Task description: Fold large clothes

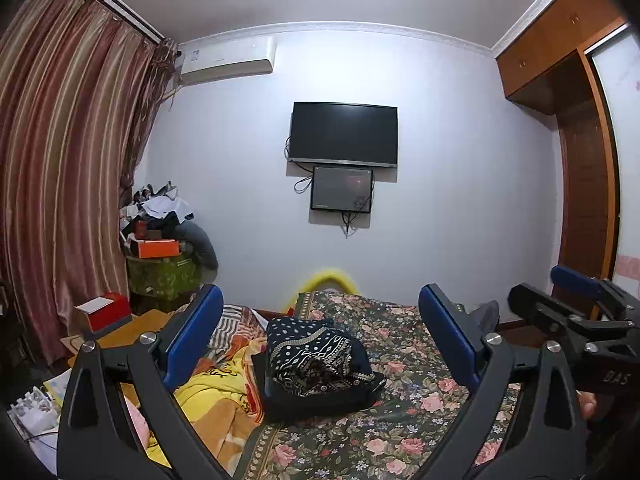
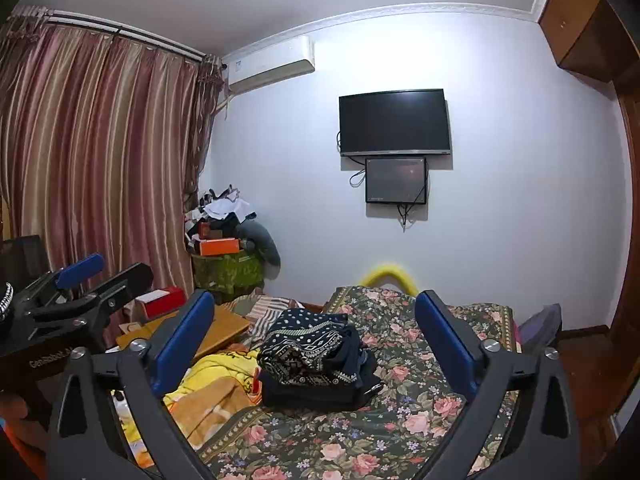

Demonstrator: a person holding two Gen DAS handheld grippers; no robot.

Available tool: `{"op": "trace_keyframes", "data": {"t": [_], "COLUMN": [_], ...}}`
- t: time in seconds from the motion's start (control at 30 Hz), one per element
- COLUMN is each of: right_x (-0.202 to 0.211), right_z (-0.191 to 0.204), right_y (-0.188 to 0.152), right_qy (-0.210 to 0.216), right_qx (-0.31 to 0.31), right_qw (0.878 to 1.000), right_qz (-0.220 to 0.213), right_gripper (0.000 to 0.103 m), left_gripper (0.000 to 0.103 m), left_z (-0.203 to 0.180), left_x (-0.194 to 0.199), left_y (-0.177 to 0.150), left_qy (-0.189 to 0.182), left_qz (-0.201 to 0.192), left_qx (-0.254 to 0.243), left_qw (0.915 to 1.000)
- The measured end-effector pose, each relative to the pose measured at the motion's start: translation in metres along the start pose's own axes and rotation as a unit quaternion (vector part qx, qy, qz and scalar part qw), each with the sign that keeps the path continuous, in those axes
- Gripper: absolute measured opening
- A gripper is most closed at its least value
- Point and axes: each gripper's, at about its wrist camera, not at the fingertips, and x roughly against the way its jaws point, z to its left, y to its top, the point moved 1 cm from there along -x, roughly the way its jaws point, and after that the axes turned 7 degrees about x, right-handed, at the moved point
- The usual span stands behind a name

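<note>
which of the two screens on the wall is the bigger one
The upper screen, mounted directly above the smaller screen. It is plainly wider and taller and fully dark, while the lower one shows a faint reddish image.

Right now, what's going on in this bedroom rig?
A person holds a gripper in each hand over a bed with a floral cover. Both the left gripper and the right gripper are open and hold nothing. A dark patterned garment lies folded in a pile on the cover ahead of them, touched by neither. A yellow blanket lies crumpled beside it. The fold looks done.
</note>
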Motion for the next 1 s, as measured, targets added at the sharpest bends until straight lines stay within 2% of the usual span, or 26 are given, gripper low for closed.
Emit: {"op": "trace_keyframes", "data": {"t": [1.0], "right_x": [0.013], "right_z": [-0.012], "right_y": [-0.013], "right_qy": [-0.011], "right_qx": [-0.025], "right_qw": [0.999], "right_qz": [0.018], "right_gripper": [0.102], "left_gripper": [0.099], "left_z": [-0.002], "left_x": [-0.020], "left_y": [-0.018], "left_qy": [0.009], "left_qz": [0.026], "left_qx": [-0.006], "left_qw": [0.9996]}}
